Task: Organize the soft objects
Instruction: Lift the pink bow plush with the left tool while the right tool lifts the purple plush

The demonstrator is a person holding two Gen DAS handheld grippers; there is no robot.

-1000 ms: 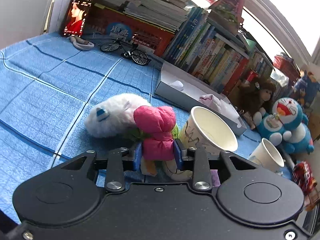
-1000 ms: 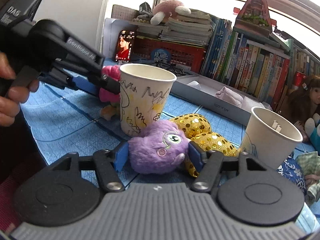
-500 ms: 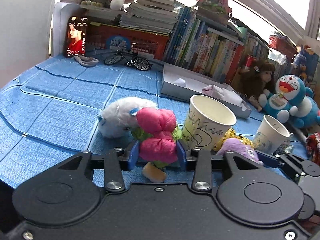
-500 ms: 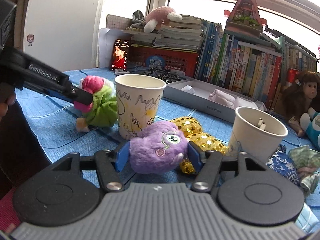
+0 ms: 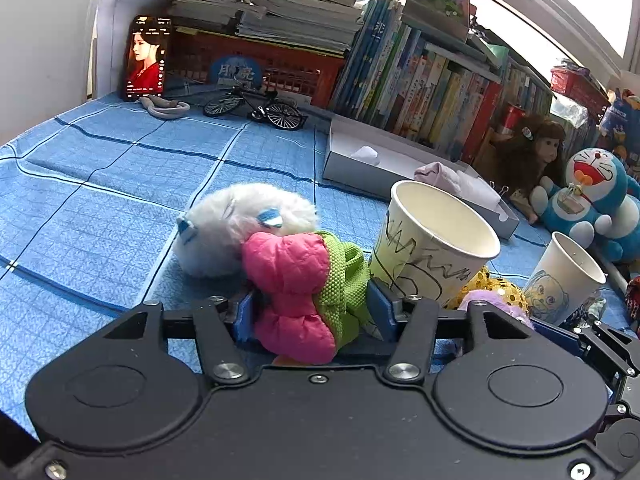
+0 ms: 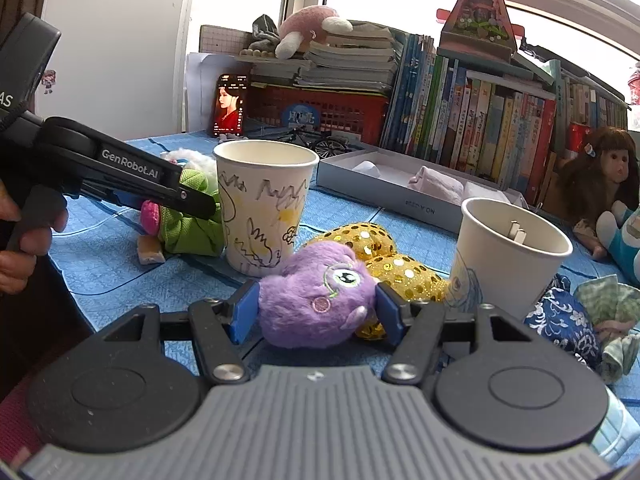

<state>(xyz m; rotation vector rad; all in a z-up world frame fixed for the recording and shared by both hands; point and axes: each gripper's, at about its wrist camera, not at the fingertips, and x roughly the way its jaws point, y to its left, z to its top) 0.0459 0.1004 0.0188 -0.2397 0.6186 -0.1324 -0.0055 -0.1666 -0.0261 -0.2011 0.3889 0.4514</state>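
My left gripper (image 5: 314, 314) has its jaws spread around a pink and green plush doll (image 5: 304, 280) that lies on the blue cloth; the doll also shows in the right wrist view (image 6: 188, 224). A white fluffy plush (image 5: 240, 232) lies just behind it. My right gripper (image 6: 316, 308) has its blue pads against both sides of a purple plush (image 6: 316, 294) resting on the cloth. A gold sequin plush (image 6: 384, 256) lies behind the purple one. A scribbled paper cup (image 6: 264, 204) stands between the two grippers.
A second paper cup (image 6: 508, 252) stands to the right, with patterned cloth pieces (image 6: 568, 320) beside it. A grey shallow box (image 5: 352, 160) holding soft white items sits farther back. Books, a toy bicycle (image 5: 256, 108), a phone (image 5: 146, 58), a monkey doll and a Doraemon plush (image 5: 592, 196) line the back.
My left gripper lowered the pink and green doll onto the cloth and its jaws spread apart. My right gripper stays on the purple plush.
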